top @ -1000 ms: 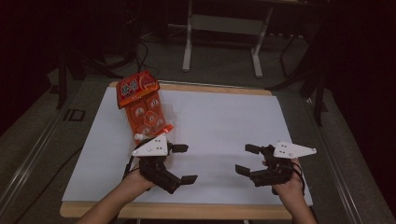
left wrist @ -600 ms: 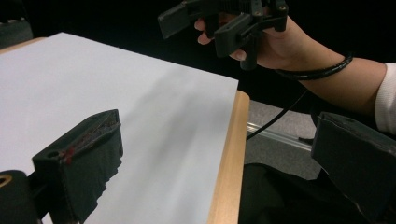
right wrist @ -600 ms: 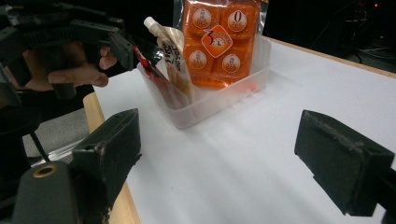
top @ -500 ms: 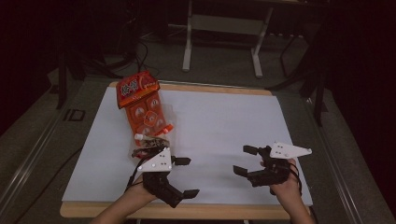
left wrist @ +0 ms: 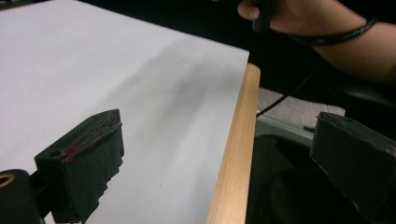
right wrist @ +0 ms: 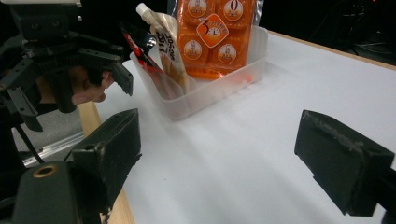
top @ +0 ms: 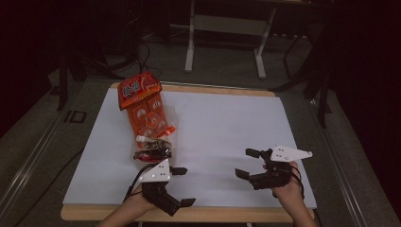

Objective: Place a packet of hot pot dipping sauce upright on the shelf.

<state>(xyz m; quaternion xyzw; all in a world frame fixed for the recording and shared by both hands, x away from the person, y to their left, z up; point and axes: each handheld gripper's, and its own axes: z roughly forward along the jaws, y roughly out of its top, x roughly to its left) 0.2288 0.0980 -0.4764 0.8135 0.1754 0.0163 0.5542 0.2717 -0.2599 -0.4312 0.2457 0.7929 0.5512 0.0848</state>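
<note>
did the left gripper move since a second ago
Yes. The left gripper pulled back from the clear tub toward the table's near edge, jaws open.

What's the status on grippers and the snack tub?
Left gripper open, empty. Right gripper open, empty. Clear tub holds orange pack and pouches, untouched. Path unobstructed.

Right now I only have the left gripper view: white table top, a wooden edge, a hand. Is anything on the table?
Observer: Yes, a clear plastic bin on the table's left side.
Operator: What's in it?
Observer: An orange snack pack leaning out over its far wall, plus a spouted pouch.
Operator: Is the right gripper holding anything?
Observer: No. The right gripper is open with nothing between its jaws.
</note>
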